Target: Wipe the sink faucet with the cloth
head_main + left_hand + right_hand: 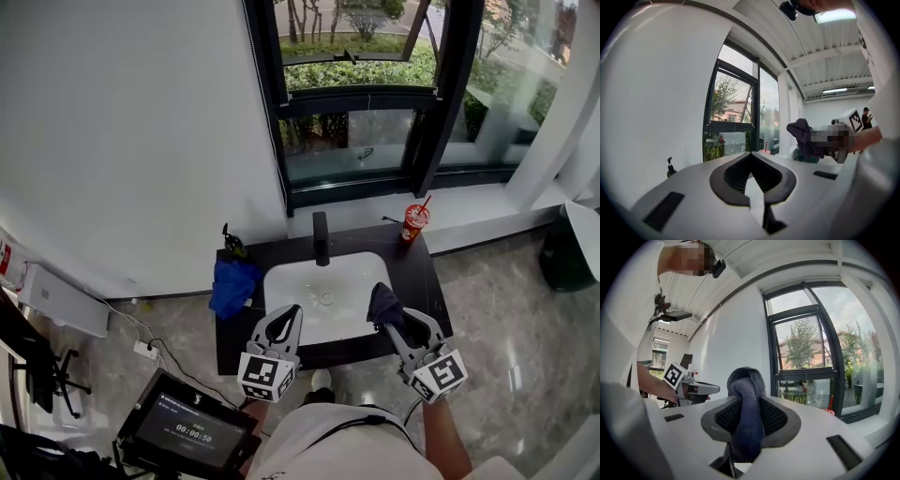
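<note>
above the near edge of the sink (274, 281), the right gripper (401, 328) is clamped on a bunched dark cloth (746, 394). a wad stands proud of the tips, probably so that fabric rather than plastic meets the metal. the left gripper (284, 323), just beside it, is pinched closed with nothing in it, likely idle. past the basin, at the back of the black table (422, 291), the faucet (322, 237) stands with its long axis upright, well apart from the cloth, its spout seemingly facing the person.
</note>
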`<act>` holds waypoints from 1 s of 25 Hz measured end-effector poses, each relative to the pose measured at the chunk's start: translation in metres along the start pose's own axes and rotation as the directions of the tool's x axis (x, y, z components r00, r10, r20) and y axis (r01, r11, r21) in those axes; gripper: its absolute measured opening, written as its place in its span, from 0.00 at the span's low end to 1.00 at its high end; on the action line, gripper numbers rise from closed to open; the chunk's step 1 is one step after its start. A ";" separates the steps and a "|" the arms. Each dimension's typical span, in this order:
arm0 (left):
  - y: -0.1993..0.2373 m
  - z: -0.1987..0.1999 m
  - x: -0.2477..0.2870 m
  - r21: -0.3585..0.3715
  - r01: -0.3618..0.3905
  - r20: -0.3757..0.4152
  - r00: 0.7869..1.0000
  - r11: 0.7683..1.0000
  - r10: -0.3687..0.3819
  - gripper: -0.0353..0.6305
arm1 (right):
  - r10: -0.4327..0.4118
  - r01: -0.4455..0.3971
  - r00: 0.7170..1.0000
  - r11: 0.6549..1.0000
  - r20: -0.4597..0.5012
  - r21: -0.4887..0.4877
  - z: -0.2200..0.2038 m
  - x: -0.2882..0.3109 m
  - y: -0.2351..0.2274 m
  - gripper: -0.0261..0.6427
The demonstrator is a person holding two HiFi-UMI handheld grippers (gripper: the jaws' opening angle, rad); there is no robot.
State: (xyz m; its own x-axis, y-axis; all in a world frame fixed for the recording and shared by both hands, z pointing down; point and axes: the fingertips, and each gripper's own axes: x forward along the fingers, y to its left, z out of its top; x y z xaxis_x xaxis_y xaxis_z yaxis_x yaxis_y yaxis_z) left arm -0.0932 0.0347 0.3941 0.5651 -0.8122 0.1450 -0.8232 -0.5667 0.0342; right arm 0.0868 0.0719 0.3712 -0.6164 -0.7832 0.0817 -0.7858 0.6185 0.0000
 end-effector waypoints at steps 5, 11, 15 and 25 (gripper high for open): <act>-0.051 0.005 -0.017 0.018 -0.014 0.022 1.000 1.000 0.014 0.04 | 0.069 -0.068 0.997 0.997 0.033 -0.023 0.009 -0.042 0.024 0.20; -0.138 -0.002 -0.059 0.045 -0.020 0.037 0.999 0.999 0.018 0.04 | 0.099 -0.099 0.994 0.995 0.054 -0.008 -0.012 -0.124 0.051 0.20; -0.199 -0.023 -0.104 0.029 -0.036 0.017 0.999 0.999 0.035 0.04 | 0.099 -0.099 0.993 0.995 0.063 -0.004 -0.026 -0.192 0.074 0.20; -0.288 -0.032 -0.207 0.016 -0.093 0.007 0.996 0.996 0.093 0.04 | 0.105 -0.107 0.992 0.994 0.065 0.026 -0.035 -0.312 0.118 0.20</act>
State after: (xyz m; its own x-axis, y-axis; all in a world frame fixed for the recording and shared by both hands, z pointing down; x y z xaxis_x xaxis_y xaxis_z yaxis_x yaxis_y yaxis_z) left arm 0.0248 0.3704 0.3854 0.4864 -0.8623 0.1408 -0.8714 -0.4906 0.0051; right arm 0.1877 0.3915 0.3810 -0.6975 -0.7164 0.0165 -0.7164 0.6968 -0.0344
